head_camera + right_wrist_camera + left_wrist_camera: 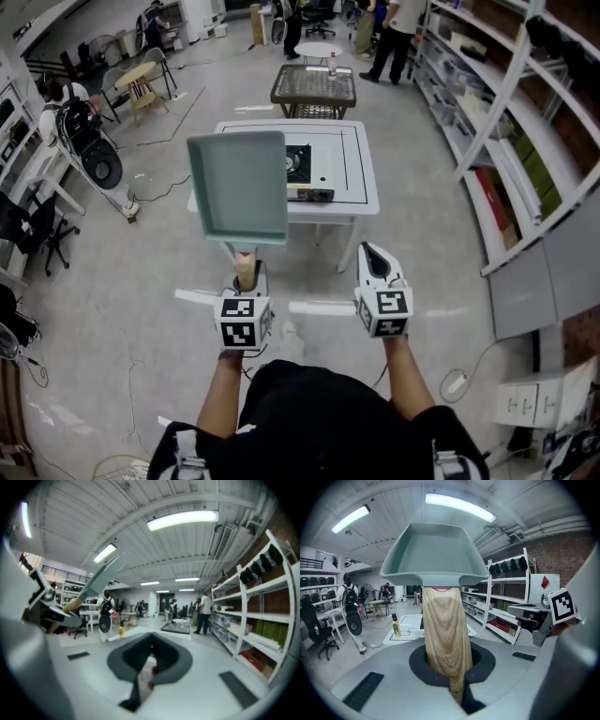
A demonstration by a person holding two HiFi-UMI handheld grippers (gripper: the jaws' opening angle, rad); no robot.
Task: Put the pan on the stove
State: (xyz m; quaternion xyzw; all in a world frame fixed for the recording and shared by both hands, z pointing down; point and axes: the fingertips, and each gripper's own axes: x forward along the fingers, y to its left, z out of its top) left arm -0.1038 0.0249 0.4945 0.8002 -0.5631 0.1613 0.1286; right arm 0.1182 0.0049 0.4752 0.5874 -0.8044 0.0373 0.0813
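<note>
The pan [239, 183], a teal square one with a wooden handle [246, 270], is in the air in front of the person and not yet on the stove [298, 161]. It is carried by its handle, with the hollow side facing up. In the head view it covers the left edge of the white table [361, 178]. The left gripper [247, 274] has its fingers closed tightly on the wooden handle, which passes straight between them. The right gripper [151, 653] is just beside it and at the same height. Its fingers are pressed together and nothing is between them. The stove sits on the white table, and a yellow bottle [396, 626] stands near the table's front edge. Behind the table stands a darker table with a grid top [313, 89]. Long shelves [525, 141] run along the right side of the room.
</note>
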